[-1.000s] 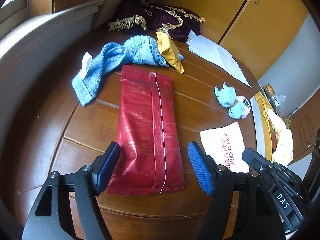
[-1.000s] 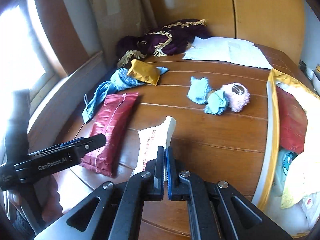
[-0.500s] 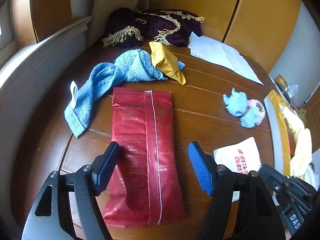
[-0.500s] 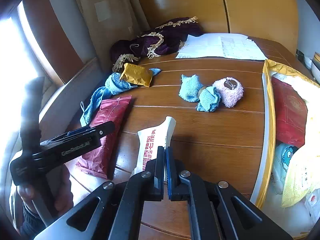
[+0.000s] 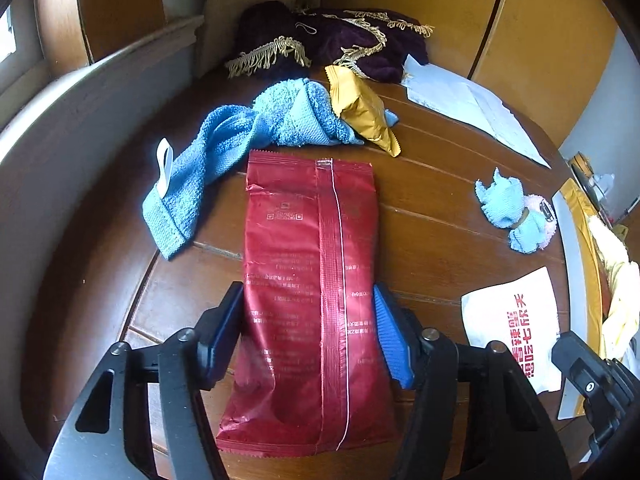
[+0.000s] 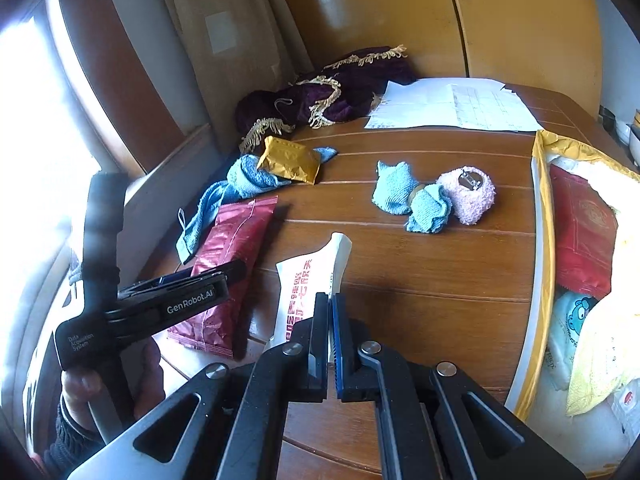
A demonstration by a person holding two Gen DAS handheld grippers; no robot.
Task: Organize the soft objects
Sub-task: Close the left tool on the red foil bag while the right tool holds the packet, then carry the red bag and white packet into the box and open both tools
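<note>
Left wrist: left gripper (image 5: 308, 332) open, fingers either side of the red packet (image 5: 310, 300), which lies flat on the table (image 5: 432, 200), long axis straight away from camera. Blue towel (image 5: 224, 160) touches its far end.

Right wrist: right gripper (image 6: 330, 344) clamped on the white packet (image 6: 308, 276), pointing away; blue cloths (image 6: 412, 200) beyond.

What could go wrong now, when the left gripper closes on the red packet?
1. The left gripper straddles the red packet across its full width with jaws open; closing may buckle the soft foil rather than hold it.
2. The packet's far end lies near the blue towel; lifting may drag it.
3. The right gripper, shut on the white packet, is close by and could collide.
</note>
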